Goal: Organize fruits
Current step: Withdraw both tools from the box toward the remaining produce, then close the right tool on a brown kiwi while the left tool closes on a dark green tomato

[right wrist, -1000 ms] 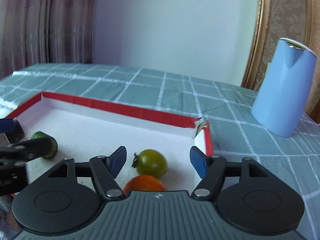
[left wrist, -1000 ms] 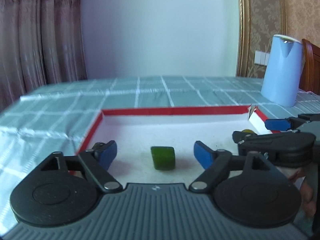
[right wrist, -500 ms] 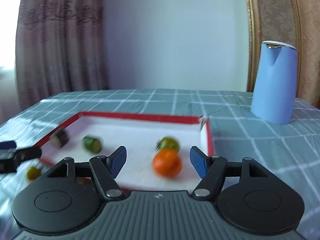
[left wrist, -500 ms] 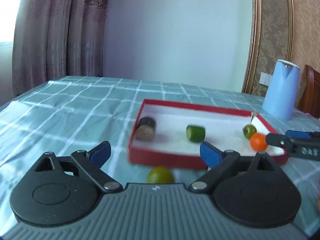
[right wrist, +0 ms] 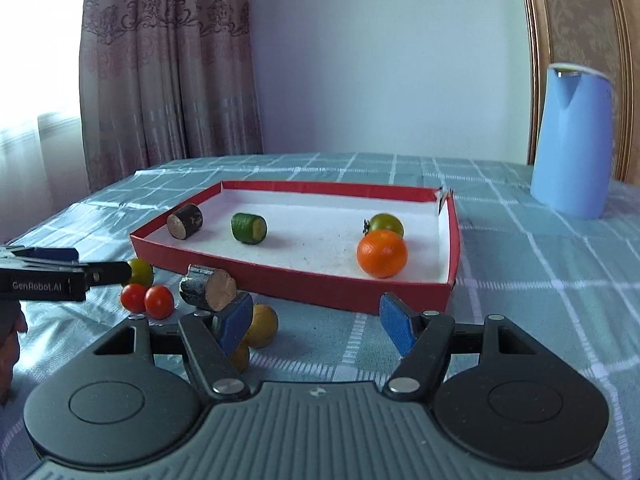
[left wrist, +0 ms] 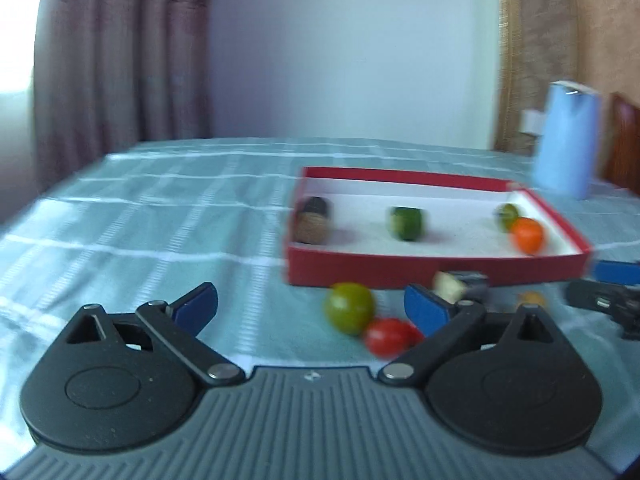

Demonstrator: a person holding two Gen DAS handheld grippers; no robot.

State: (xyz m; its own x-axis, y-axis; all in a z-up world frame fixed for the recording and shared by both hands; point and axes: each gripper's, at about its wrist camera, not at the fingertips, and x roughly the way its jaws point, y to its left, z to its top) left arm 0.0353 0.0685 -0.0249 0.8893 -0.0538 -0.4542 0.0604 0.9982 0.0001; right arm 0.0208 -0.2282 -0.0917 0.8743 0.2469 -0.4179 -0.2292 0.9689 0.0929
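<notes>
A red-walled tray (right wrist: 294,282) (left wrist: 384,270) holds a dark log piece (right wrist: 185,221), a green cucumber chunk (right wrist: 248,228), a green tomato (right wrist: 386,223) and an orange (right wrist: 382,253). On the cloth in front of it lie a green tomato (right wrist: 141,272) (left wrist: 349,308), two red cherry tomatoes (right wrist: 148,299), a second log piece (right wrist: 207,287) and a yellow fruit (right wrist: 262,325). My left gripper (left wrist: 310,306) is open and empty, back from the tray. My right gripper (right wrist: 316,322) is open and empty, just in front of the tray.
A blue kettle (right wrist: 572,140) stands at the back right on the checked teal tablecloth (right wrist: 540,280). Curtains (right wrist: 160,72) hang behind the table's left. The left wrist view is blurred.
Both grippers have pulled back and away from the tray, both staying open. The loose fruit in front of the tray has come into view.
</notes>
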